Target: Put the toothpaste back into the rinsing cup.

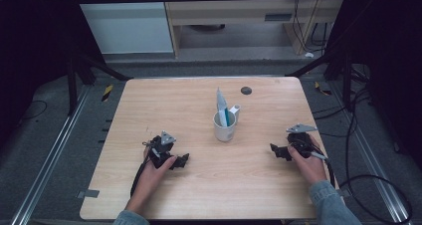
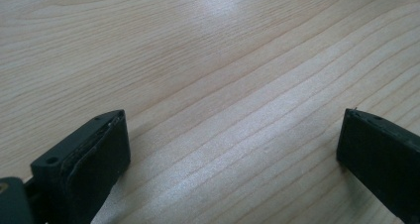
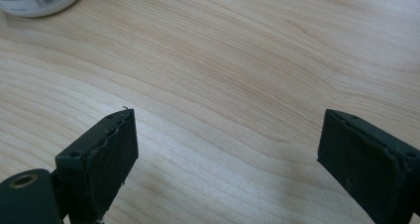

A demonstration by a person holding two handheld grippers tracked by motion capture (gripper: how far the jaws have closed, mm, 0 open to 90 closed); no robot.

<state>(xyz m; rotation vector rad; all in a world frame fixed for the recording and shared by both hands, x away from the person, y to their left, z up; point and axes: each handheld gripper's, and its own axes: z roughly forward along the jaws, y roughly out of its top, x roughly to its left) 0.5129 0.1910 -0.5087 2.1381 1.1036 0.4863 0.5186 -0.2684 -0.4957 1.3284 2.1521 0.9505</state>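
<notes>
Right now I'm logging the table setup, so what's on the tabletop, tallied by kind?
White mug: 1
Tubes standing in the mug: 2, it seems
Small dark round disc: 1
Grippers, both open and empty: 2, the left gripper and the right gripper
Total: 6

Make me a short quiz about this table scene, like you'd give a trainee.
1. True or false: the left gripper is holding the mug.
2. What stands inside the mug? A) a spoon B) a tube C) a banana
3. How do the jaws of the right gripper stand?

Key:
1. False; it rests on the table, jaws apart and empty.
2. B; a pale tube stands upright in the white mug, with something blue beside it.
3. Wide apart, with bare wood between them.
</notes>
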